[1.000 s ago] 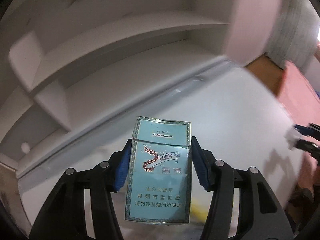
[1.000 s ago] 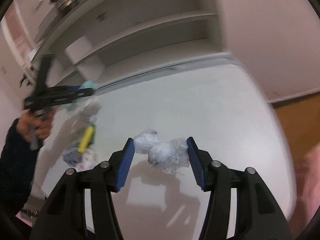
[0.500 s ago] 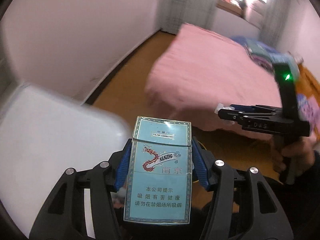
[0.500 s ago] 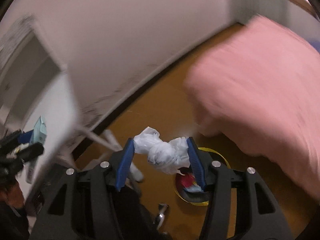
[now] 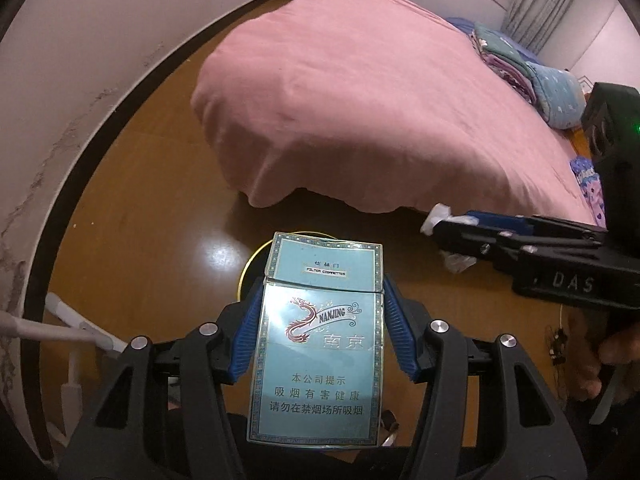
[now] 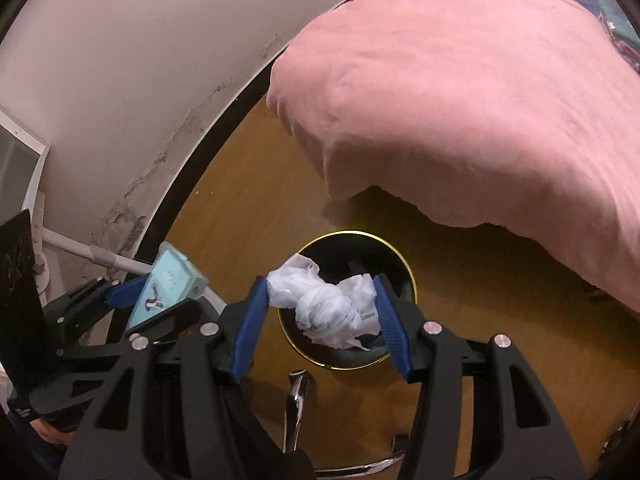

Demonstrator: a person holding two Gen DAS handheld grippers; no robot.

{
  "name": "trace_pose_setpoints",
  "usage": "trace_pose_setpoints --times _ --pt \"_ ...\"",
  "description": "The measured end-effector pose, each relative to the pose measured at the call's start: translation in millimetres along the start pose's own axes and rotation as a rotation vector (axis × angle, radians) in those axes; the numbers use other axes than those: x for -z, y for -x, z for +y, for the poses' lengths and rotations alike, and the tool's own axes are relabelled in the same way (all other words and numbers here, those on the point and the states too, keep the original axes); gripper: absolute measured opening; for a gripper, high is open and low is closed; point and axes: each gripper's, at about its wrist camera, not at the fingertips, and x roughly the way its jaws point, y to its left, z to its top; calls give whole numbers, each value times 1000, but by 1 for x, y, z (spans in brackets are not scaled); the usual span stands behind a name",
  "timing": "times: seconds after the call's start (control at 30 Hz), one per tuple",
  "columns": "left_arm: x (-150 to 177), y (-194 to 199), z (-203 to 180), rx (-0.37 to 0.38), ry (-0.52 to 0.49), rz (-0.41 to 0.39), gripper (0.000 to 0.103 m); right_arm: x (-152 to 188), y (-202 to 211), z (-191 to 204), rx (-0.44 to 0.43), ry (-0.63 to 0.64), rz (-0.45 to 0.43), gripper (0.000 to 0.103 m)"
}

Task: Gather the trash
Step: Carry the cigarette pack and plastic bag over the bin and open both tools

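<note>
- trash in our left gripper (image 5: 320, 320): a pale blue nanjing cigarette pack (image 5: 316, 344), pinched upright between the blue pads (image 5: 244, 340), printed face toward the camera, flip lid on top.
- from the right wrist view, that same pack (image 6: 166, 284) shows tilted in the left gripper (image 6: 152, 300), off to the left of the bin and above the floor.
- our right gripper (image 6: 324, 316) pinches a crumpled white plastic bag (image 6: 324, 304), knotted into a wad, the jaws partly closed on its two sides.
- the bag hangs right over the mouth of a round black trash bin with a yellow rim (image 6: 408, 276); some bits lie inside the bin, too dark to name.
- in the left wrist view only an arc of the bin's rim (image 5: 250, 262) peeks out behind the pack, so the pack sits over or just in front of it.
- the right gripper (image 5: 448, 232) reaches in from the right there, white plastic (image 5: 438, 216) poking past its tip, a hand (image 5: 592, 356) on its handle.
- the bin stands on a glossy wooden floor (image 6: 248, 184), near the corner of a bed under a pink cover (image 5: 380, 100).
- folded bedding (image 5: 532, 76) lies at the bed's far side.
- a white wall with cracked, stained paint (image 6: 120, 120) runs along a dark skirting board.
</note>
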Motion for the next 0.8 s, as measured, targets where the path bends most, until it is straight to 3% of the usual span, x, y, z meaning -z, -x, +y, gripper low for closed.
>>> trace_pose_setpoints --times 0.17,0.3,0.5,0.67,0.73,0.8 --pt "-1 -9 -15 -3 -30 12 56 4 2 0 1 -2 -12 54" --pt "-9 -15 -15 2 -22 4 76 4 9 1 0 -2 -26 62" --pt "-14 -1 -12 -24 -25 -18 76 3 13 5 1 1 -43 67" --pt "-12 47 -6 -64 -28 -85 83 1 33 26 -3 39 -79 70" --pt "-8 78 -3 -95 -31 -129 91 -1 48 53 -15 97 -109 72" --pt "2 121 5 -147 -28 -190 92 -3 60 83 -36 164 -135 75"
